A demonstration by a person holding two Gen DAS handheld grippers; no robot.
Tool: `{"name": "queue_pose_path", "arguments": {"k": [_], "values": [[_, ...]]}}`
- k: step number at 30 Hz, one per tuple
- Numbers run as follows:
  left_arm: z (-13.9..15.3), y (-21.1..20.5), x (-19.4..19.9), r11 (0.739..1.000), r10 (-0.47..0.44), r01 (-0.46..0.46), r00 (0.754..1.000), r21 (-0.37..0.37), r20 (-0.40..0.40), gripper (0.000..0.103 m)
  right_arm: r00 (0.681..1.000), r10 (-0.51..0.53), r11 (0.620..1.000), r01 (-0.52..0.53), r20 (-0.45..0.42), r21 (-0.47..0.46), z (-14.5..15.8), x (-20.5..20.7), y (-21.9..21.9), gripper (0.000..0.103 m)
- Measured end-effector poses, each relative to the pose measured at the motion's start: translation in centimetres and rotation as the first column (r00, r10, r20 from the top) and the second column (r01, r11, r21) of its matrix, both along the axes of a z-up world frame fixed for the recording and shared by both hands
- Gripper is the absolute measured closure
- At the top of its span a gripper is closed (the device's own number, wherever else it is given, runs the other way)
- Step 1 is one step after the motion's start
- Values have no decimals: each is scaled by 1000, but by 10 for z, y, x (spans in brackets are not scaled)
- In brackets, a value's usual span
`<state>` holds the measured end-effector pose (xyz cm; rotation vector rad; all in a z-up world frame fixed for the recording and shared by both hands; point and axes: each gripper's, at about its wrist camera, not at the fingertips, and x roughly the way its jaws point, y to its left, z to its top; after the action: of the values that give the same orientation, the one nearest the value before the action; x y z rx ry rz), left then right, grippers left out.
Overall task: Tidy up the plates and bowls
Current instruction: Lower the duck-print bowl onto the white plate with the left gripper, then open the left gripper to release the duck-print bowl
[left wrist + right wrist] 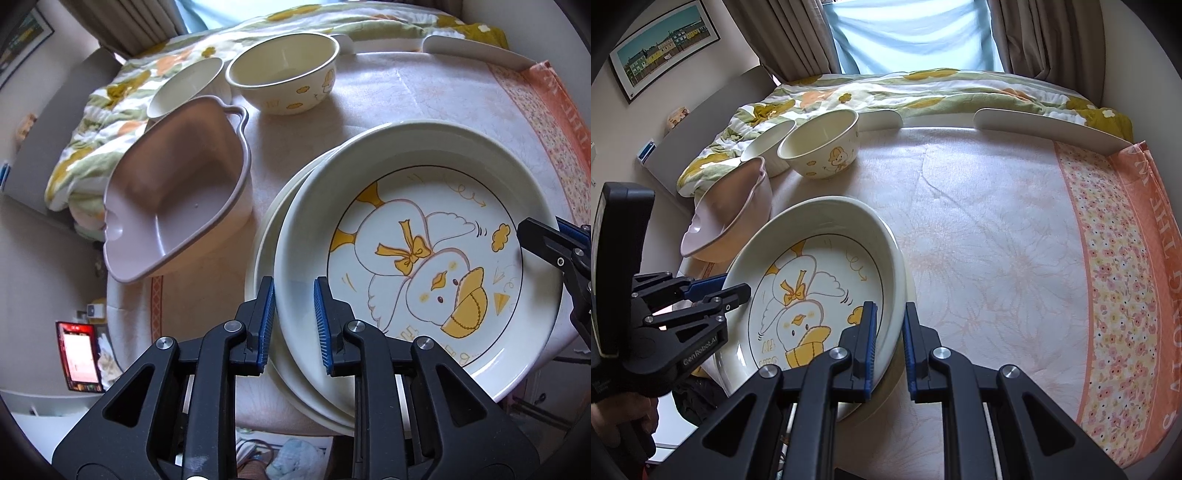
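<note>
A duck-print plate rests on a plain cream plate on the table. My left gripper is open, its jaws straddling the duck plate's left rim. My right gripper is open, its jaws straddling the plate's right rim. A pink bowl sits tilted to the left. A duck-print bowl and a plain cream bowl stand at the far left.
The table has a pale floral cloth with an orange flowered border on the right. A bed with a flowered quilt lies beyond the far edge. A white raised rim lines the table's back.
</note>
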<state>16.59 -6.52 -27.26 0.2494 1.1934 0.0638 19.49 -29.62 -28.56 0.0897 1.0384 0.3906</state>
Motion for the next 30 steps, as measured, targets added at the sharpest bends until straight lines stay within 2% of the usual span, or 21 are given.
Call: {"name": "queue_pose_path", "arguments": {"k": [2, 5, 11, 14, 20, 23, 24, 26, 28, 29, 30], "values": [[1, 1, -1, 1000, 0, 0, 1000, -1, 1, 85, 1000, -1, 1000, 1, -1, -5, -1, -1, 1, 90], [3, -3, -3, 998, -16, 14, 1000, 55, 19, 85, 1000, 2, 1000, -2, 9, -27, 0, -2, 3, 90], [4, -3, -8, 997, -21, 19, 999, 69, 30, 85, 1000, 1, 999, 0, 13, -46, 0, -3, 6, 90], [6, -4, -10, 993, -29, 24, 998, 112, 50, 85, 1000, -1, 998, 2, 16, -61, -1, -5, 8, 90], [7, 3, -10, 997, -11, 7, 999, 73, 49, 85, 1000, -3, 998, 4, 15, -68, -1, -7, 10, 90], [19, 8, -14, 999, 1, -5, 997, 45, 76, 85, 1000, -18, 998, 20, 18, -64, 6, -9, 6, 90], [28, 12, -17, 1000, 9, -10, 996, 15, 94, 85, 1000, -24, 998, 25, 21, -54, 10, -10, 4, 90], [43, 21, -21, 999, 30, -27, 992, -28, 120, 73, 999, -31, 999, 32, 24, -22, 20, -9, -1, 90], [60, 35, -26, 995, 73, -61, 985, -80, 155, 14, 1000, -26, 1000, 26, 16, 15, 32, -7, -5, 90], [72, 43, -31, 991, 100, -80, 976, -108, 195, 5, 1000, -24, 999, 23, 13, 29, 38, -5, -7, 89], [87, 53, -40, 986, 124, -91, 960, -142, 251, 1, 1000, -22, 999, 21, 17, 33, 44, -4, -8, 79]]}}
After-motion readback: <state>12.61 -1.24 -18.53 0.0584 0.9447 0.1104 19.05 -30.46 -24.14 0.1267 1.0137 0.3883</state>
